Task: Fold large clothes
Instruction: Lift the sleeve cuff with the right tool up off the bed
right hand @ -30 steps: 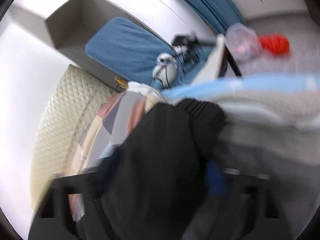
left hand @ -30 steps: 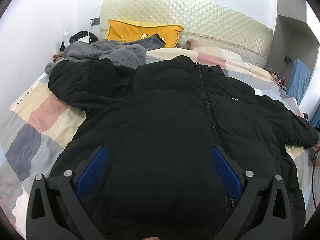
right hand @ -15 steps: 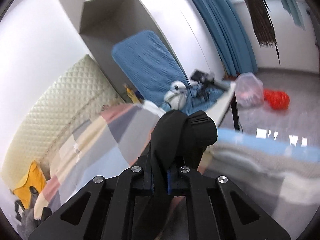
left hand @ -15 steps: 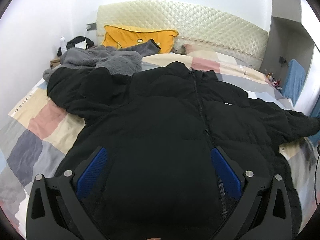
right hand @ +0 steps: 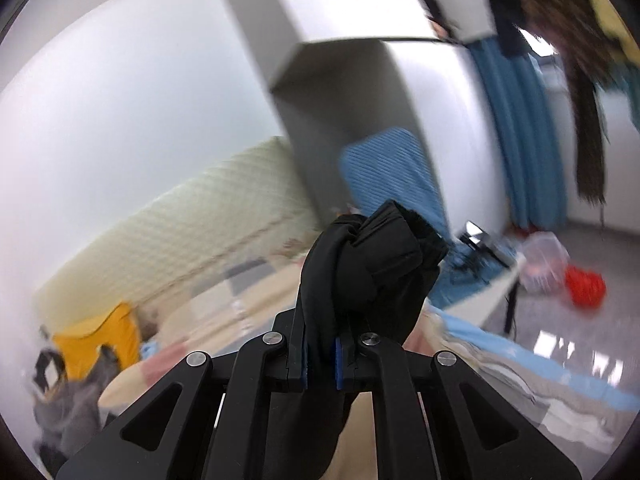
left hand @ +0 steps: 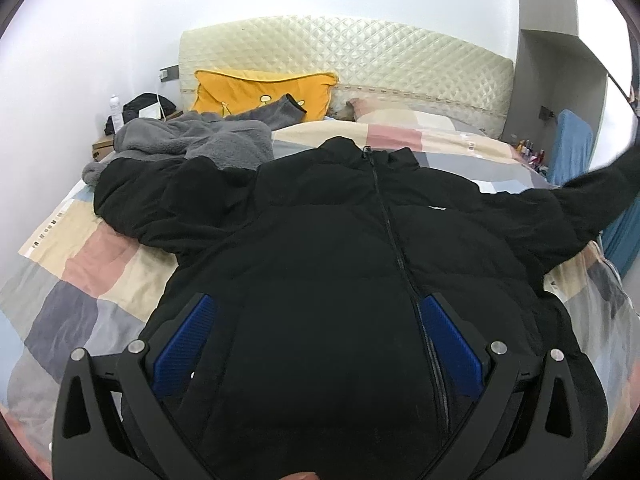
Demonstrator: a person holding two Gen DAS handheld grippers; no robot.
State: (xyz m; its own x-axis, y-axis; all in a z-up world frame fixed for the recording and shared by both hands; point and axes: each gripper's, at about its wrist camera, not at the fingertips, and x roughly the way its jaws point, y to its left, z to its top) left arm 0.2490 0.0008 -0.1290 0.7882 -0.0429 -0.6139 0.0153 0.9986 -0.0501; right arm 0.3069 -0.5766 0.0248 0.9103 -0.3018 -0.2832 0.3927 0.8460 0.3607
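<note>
A black puffer jacket [left hand: 340, 248] lies front up on the patchwork bed, zipped, collar toward the headboard. My left gripper [left hand: 316, 320] hovers over its lower front, open, blue pads [left hand: 184, 340] wide apart with nothing between them. The jacket's right sleeve [left hand: 600, 196] rises off the bed toward the right edge of the left wrist view. In the right wrist view my right gripper [right hand: 322, 348] is shut on the bunched black sleeve cuff [right hand: 372, 260], held high above the bed. The left sleeve [left hand: 132, 192] lies folded near the grey garment.
A grey fleece garment [left hand: 192, 144] and a yellow pillow [left hand: 260, 92] lie near the quilted headboard [left hand: 360, 48]. A blue towel [right hand: 396, 176] hangs by a grey wardrobe. A red item [right hand: 584, 288] and a clear bag sit on the floor at right.
My right gripper closed on the sleeve cuff and rose with it, lifting the right sleeve off the bed. The left gripper's view rose slightly, still open.
</note>
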